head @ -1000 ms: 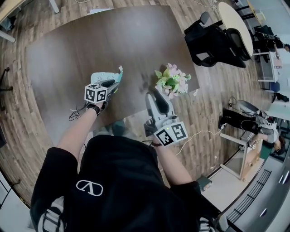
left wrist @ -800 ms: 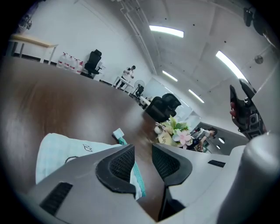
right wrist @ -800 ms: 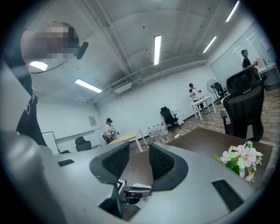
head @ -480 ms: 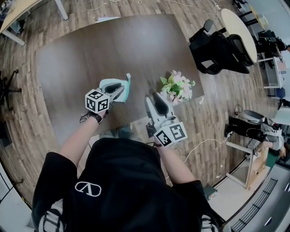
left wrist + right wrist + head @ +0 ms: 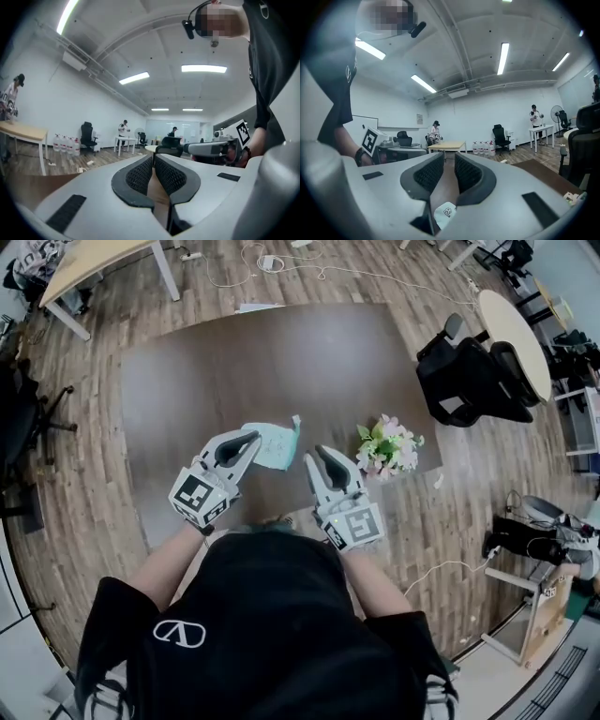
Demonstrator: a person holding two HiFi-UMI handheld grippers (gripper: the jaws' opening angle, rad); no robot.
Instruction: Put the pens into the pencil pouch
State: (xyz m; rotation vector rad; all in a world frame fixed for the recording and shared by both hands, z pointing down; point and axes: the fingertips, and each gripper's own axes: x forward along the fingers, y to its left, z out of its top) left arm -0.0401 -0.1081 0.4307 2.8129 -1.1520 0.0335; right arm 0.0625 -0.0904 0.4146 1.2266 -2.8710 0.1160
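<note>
A: While the left gripper (image 5: 153,155) points level, its pads (image 5: 140,176) are pressed together at the tips, and nothing is caught in them.

B: And the right gripper (image 5: 449,158)?

A: Closing as we speak! There's a clear gap between its pads (image 5: 427,174), with nothing pinched there. Low at the root of those jaws, behind the pads, sits a small white piece (image 5: 445,213) with a printed mark. What it is, I can't tell.

B: Where's the pencil pouch (image 5: 274,442)?

A: It's pale teal, seen from the head view, lying just past the left gripper's tip on the side toward the right gripper. That puts it about between the two tips. Neither gripper has hold of it.

B: Going further out?

A: Just off the right gripper's outer side there's a bunch of flowers (image 5: 386,448), pink and white with green leaves, near the table's corner. The dark brown table (image 5: 281,352) runs on ahead of both grippers. Well beyond the right gripper's outer side, black office chairs (image 5: 469,371) stand beside a pale round table (image 5: 511,329) on the wood floor (image 5: 112,484).
</note>
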